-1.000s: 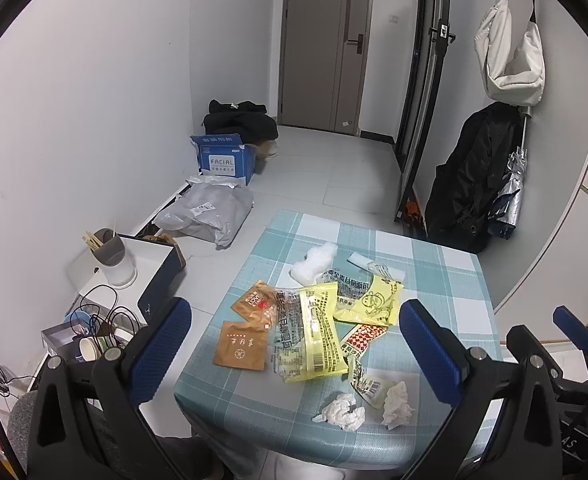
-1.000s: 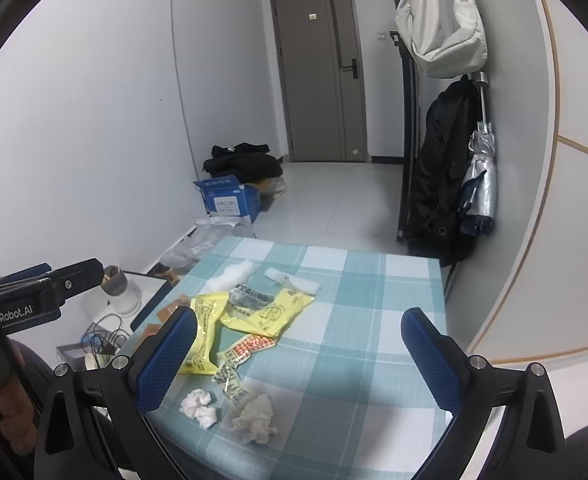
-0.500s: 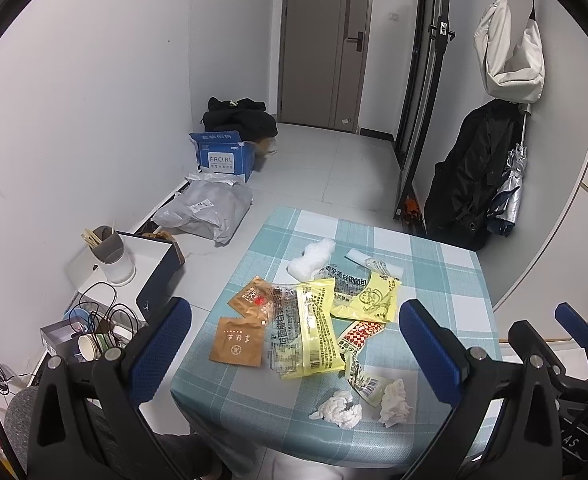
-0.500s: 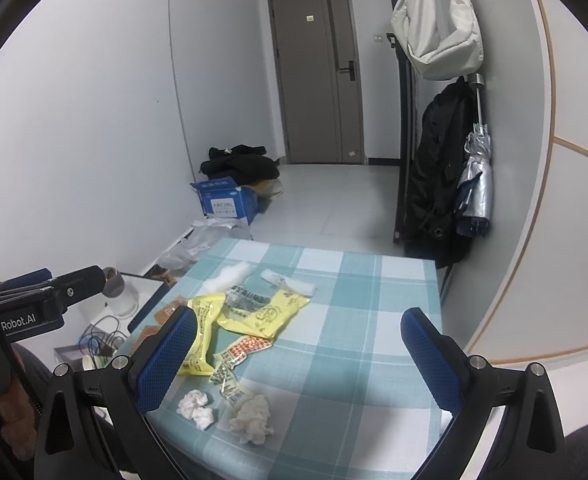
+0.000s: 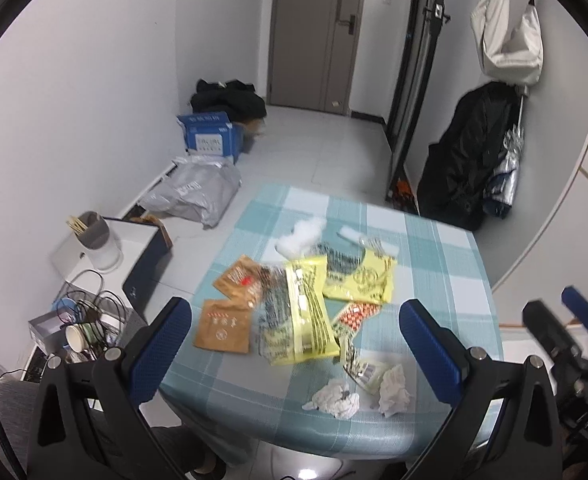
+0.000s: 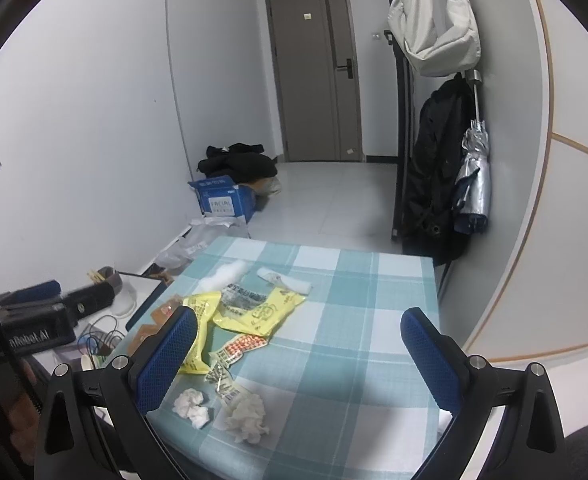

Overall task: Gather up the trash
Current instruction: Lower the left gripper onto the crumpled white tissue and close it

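Observation:
Trash lies spread over a table with a teal checked cloth (image 5: 446, 264) (image 6: 354, 320). There are yellow wrappers (image 5: 306, 316) (image 6: 266, 312), brown sachets (image 5: 222, 326), a red-and-white pill strip (image 5: 356, 316) (image 6: 244, 346), and crumpled white tissues near the front edge (image 5: 336, 396) (image 6: 192, 406). A white wad (image 5: 302, 234) (image 6: 226, 274) lies at the far side. My left gripper (image 5: 294, 344) hovers open above the near edge, holding nothing. My right gripper (image 6: 298, 356) is open too, over the table's near right part, empty.
Left of the table stand a white box with a grey cup (image 5: 94, 236), tangled cables (image 5: 82, 316) and a paper cup. On the floor beyond are a grey plastic bag (image 5: 194, 192) and a blue carton (image 5: 210, 136). A black coat and umbrella (image 6: 470, 184) hang at right.
Both views have shifted slightly; the table and trash sit a little lower and nearer in frame. Both grippers stay open and nothing on the table has moved.

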Demonstrator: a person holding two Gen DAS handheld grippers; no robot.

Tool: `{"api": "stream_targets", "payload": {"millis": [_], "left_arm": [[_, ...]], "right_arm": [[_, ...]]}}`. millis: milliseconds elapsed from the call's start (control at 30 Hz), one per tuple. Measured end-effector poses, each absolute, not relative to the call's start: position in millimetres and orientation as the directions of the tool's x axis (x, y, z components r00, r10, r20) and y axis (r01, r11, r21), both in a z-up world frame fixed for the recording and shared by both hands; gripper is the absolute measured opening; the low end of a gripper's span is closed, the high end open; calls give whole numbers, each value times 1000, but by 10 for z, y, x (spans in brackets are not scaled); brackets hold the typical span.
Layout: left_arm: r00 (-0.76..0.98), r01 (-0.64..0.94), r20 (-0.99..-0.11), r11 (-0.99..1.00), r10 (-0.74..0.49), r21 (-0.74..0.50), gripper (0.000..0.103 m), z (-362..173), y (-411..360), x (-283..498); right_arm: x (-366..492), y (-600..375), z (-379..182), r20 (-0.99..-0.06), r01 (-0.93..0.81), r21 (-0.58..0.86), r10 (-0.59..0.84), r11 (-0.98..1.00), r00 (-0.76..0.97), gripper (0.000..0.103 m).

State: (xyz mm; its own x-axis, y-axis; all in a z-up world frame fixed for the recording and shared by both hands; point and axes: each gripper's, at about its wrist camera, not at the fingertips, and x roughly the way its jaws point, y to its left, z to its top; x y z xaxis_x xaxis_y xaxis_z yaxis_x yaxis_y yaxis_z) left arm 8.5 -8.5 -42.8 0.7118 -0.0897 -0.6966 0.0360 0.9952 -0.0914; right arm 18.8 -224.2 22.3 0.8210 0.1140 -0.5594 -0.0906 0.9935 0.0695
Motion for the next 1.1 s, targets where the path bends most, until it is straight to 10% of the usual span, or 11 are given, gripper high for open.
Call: {"api": "stream_targets", "payload": {"millis": [833,1100], "left_arm": [[415,272,-899,962,-138,-22,97,-1346,-390,162],[379,307,-911,951,-161,-40,64,-1407,-407,143]], "right_arm": [[410,-2421,-267,-620,-166,123,206,979,757,102],[439,-2465,-301,-642,-165,132,211,977,737,101]]}}
